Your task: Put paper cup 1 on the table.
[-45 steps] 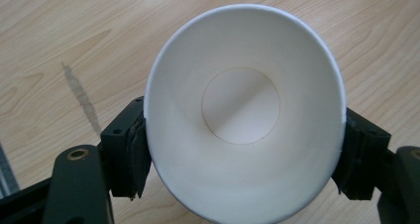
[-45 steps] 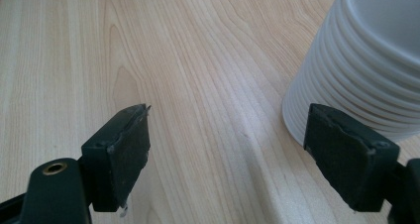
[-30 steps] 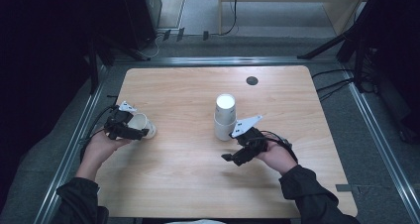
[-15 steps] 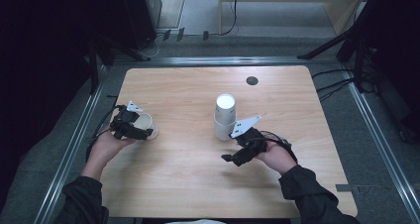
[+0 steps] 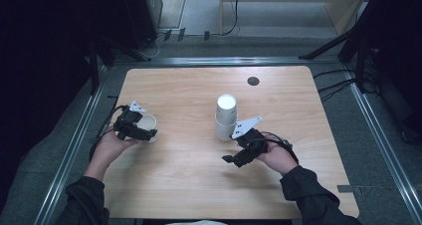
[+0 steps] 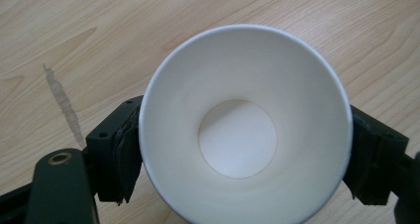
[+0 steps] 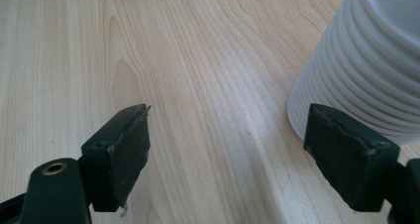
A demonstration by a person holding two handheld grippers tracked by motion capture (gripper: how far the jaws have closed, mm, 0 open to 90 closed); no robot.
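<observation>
A single white paper cup (image 5: 149,121) (image 6: 237,135) stands upright on the wooden table (image 5: 189,185) at the left, mouth up and empty. My left gripper (image 5: 148,133) (image 6: 237,159) reaches over it from above with a jaw on each side. The jaws have just been opening, and the cup between them keeps its round shape, unsqueezed. A tall stack of white cups (image 5: 226,117) (image 7: 366,60) stands mid-table. My right gripper (image 5: 230,160) (image 7: 228,149) rests low just in front of and right of the stack, open with only bare wood between its fingers.
A small dark round hole (image 5: 253,80) sits in the table's far right part. Metal rails run along the table's left, right and far edges. Cables trail from both grippers. A grey stain (image 6: 62,102) marks the wood beside the single cup.
The left gripper and its cup shifted slightly to the right, and its jaws now stand wider around the cup. The right hand and the stack have not moved.
</observation>
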